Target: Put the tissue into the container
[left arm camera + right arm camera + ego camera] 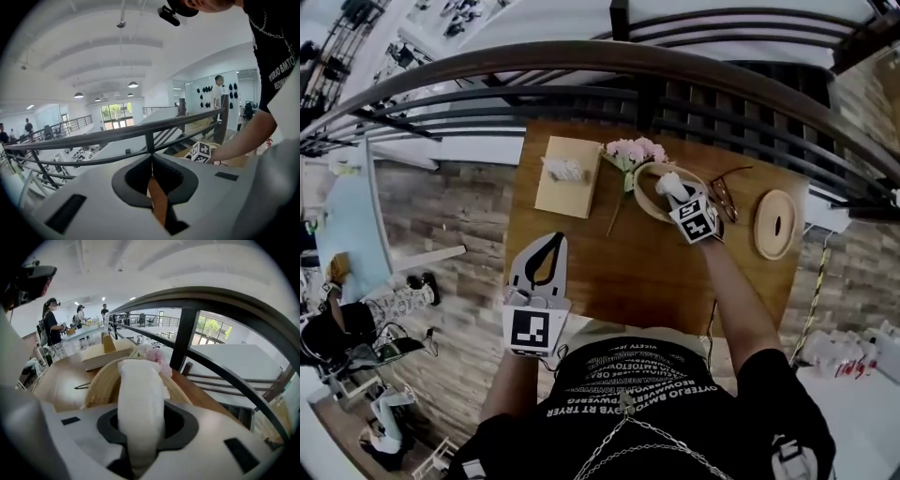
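Note:
My right gripper is shut on a rolled white tissue, which sticks out forward from between the jaws. It holds the tissue over the round woven container at the back middle of the wooden table. In the right gripper view the container's rim lies just beyond the jaws. The left gripper hovers at the table's front left, its jaws together with nothing between them. A tissue box with a tissue poking up lies at the back left.
Pink flowers lie between the box and the container. Glasses and a round wooden lid sit to the right. A dark railing runs behind the table. People stand in the background.

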`<state>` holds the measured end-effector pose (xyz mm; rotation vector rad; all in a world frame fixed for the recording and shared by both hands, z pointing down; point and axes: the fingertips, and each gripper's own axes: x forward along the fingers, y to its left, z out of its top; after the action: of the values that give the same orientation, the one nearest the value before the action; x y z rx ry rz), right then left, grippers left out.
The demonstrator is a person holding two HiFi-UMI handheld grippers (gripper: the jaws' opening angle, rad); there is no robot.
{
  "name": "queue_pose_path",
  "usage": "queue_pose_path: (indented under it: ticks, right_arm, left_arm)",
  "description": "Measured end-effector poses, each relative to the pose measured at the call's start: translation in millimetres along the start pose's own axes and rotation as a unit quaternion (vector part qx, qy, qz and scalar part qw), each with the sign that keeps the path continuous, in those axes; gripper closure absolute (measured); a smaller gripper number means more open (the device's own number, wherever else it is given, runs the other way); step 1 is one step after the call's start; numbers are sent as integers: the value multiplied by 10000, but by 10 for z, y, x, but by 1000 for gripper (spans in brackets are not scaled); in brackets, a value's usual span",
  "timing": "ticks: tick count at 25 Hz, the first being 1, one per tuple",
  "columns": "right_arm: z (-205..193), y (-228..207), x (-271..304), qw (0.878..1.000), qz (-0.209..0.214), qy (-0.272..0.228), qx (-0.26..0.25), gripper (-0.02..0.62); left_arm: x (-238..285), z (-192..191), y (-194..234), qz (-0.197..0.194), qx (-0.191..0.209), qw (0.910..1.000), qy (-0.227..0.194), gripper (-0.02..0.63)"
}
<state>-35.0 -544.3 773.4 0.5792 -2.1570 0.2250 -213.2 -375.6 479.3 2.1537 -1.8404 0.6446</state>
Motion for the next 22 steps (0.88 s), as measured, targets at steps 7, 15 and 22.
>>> queue_pose_path:
  ticks: [7, 15, 22]
  right_arm:
    - [-246, 114, 269, 9869, -8, 956, -1299, 467]
    - [25, 195, -188, 9986, 176, 235, -432, 278]
    - [233, 155, -974, 9976, -478, -459, -219, 273]
  left_arm:
    - [-106, -32, -39, 26, -21, 10000, 49, 577]
    - [-549, 16, 9, 158, 69, 9998, -66, 577]
    - [-843, 87, 57, 160, 115, 9992, -355, 577]
